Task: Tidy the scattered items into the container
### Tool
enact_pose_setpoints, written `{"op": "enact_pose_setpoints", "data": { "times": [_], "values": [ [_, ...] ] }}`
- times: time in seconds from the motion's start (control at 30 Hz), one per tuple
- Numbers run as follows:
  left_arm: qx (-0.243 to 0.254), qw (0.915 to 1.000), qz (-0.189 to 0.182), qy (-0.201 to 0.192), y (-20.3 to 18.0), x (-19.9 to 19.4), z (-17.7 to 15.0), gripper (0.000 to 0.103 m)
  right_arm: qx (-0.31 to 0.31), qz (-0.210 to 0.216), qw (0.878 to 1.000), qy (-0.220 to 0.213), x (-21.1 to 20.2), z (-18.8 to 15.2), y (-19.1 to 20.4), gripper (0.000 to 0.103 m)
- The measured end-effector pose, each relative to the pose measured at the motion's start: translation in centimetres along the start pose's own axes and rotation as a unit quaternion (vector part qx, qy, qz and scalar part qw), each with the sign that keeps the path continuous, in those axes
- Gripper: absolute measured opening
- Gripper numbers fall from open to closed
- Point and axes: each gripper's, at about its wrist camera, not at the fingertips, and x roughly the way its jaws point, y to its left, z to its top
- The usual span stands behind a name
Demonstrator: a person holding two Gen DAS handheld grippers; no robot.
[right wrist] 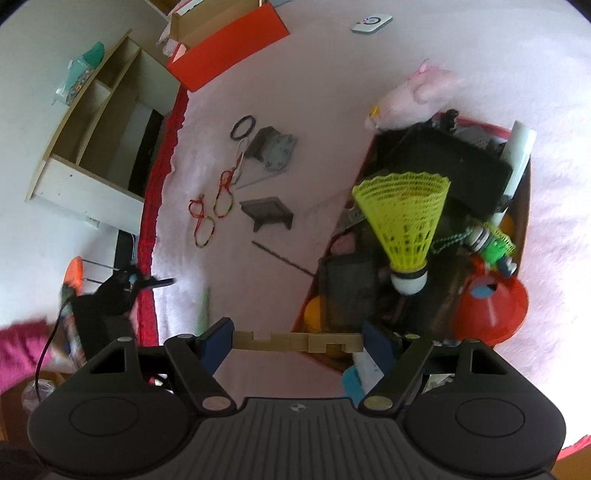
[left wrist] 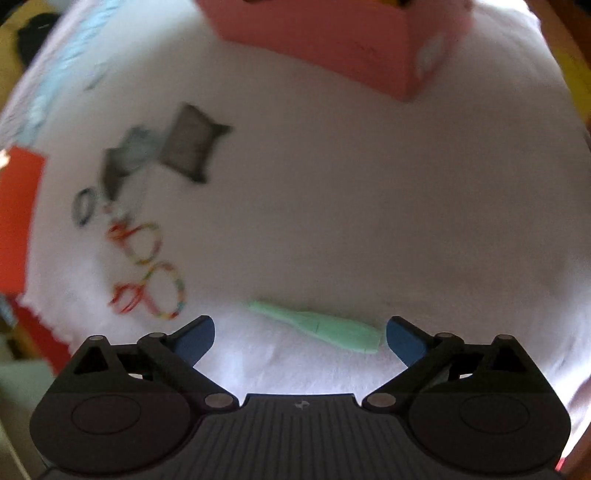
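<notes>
My left gripper point(left wrist: 300, 338) is open, low over the white blanket, with a mint green tool point(left wrist: 317, 326) lying between its blue fingertips. The pink box point(left wrist: 332, 44) stands farther ahead. My right gripper point(right wrist: 298, 341) is shut on a notched wooden piece point(right wrist: 295, 341) and holds it above the near edge of the box point(right wrist: 325, 254), which is full of items, among them a yellow shuttlecock point(right wrist: 406, 218). Scattered on the blanket are coloured bands point(right wrist: 210, 214), a black ring point(right wrist: 243, 127) and grey brackets point(right wrist: 269, 212); they also show in the left wrist view point(left wrist: 147, 266).
A pink plush toy point(right wrist: 417, 96) lies beyond the box. An orange-red box point(right wrist: 229, 48) sits at the blanket's far left edge, beside a wooden shelf point(right wrist: 99, 122) off the bed. A thin dark rod point(right wrist: 282, 258) lies near the box. A small white device point(right wrist: 371, 23) lies far back.
</notes>
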Motion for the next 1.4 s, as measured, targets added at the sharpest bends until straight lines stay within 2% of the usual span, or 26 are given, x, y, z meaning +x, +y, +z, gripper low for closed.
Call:
{"op": "enact_pose_setpoints", "data": {
  "times": [0.13, 0.23, 0.3, 0.5, 0.57, 0.73, 0.9, 1.0, 1.07, 1.17, 1.2, 1.23, 1.3, 1.37, 1.4],
  "values": [
    [0.065, 0.9972, -0.032, 0.017, 0.4, 2.7, 0.0, 0.102, -0.012, -0.005, 1.000, 0.002, 0.3, -0.5, 0.2, 0.079],
    [0.107, 0.9918, -0.061, 0.034, 0.6, 4.5, -0.4, 0.103, -0.003, -0.005, 1.000, 0.003, 0.4, -0.7, -0.1, 0.079],
    [0.132, 0.9882, -0.071, 0.030, 0.4, 4.9, -0.3, 0.103, 0.004, -0.002, 1.000, 0.004, 0.6, -0.9, -0.3, 0.079],
    [0.226, 0.9721, -0.063, 0.006, -1.4, 4.8, -0.1, 0.103, 0.011, 0.009, 1.000, 0.004, 1.1, -0.7, 0.1, 0.079],
    [0.226, 0.9716, -0.070, 0.009, -1.5, 5.2, 0.0, 0.103, 0.012, 0.012, 1.000, 0.000, 1.0, -0.6, 0.3, 0.079],
    [0.187, 0.9761, -0.107, 0.026, -0.3, 6.0, 0.0, 0.103, 0.008, 0.017, 1.000, -0.014, 0.2, -0.2, 0.9, 0.079],
    [0.176, 0.9766, -0.119, 0.032, -0.3, 5.9, -0.2, 0.098, 0.014, 0.015, 1.000, -0.019, -0.1, -0.2, 0.8, 0.079],
    [0.131, 0.9832, -0.122, 0.034, 0.3, 5.2, -0.5, 0.097, 0.015, 0.013, 1.000, -0.021, -0.3, -0.3, 0.7, 0.079],
    [0.083, 0.9886, -0.122, 0.029, 1.1, 4.3, -0.6, 0.097, 0.017, 0.013, 0.999, -0.024, -0.6, -0.4, 0.6, 0.079],
    [-0.039, 0.9920, -0.120, 0.004, 3.3, 1.7, -0.3, 0.097, 0.023, 0.012, 0.999, -0.033, -1.2, -0.3, 0.4, 0.079],
    [-0.094, 0.9878, -0.123, -0.015, 4.1, 0.4, -0.2, 0.097, 0.024, 0.010, 0.999, -0.038, -1.5, -0.3, 0.2, 0.079],
    [-0.149, 0.9799, -0.127, -0.036, 5.0, -1.0, 0.0, 0.097, 0.025, 0.007, 0.999, -0.042, -1.8, -0.2, 0.1, 0.079],
    [-0.238, 0.9591, -0.130, -0.080, 6.2, -3.3, 1.0, 0.097, 0.028, 0.001, 0.998, -0.051, -2.7, 0.0, -0.2, 0.079],
    [-0.302, 0.9362, -0.132, -0.122, 7.0, -5.6, 2.2, 0.097, 0.027, -0.005, 0.998, -0.062, -3.7, 0.2, -0.5, 0.079],
    [-0.319, 0.9286, -0.130, -0.137, 7.0, -6.1, 3.8, 0.097, 0.027, -0.008, 0.997, -0.068, -4.3, 0.3, -0.7, 0.079]
  ]
}}
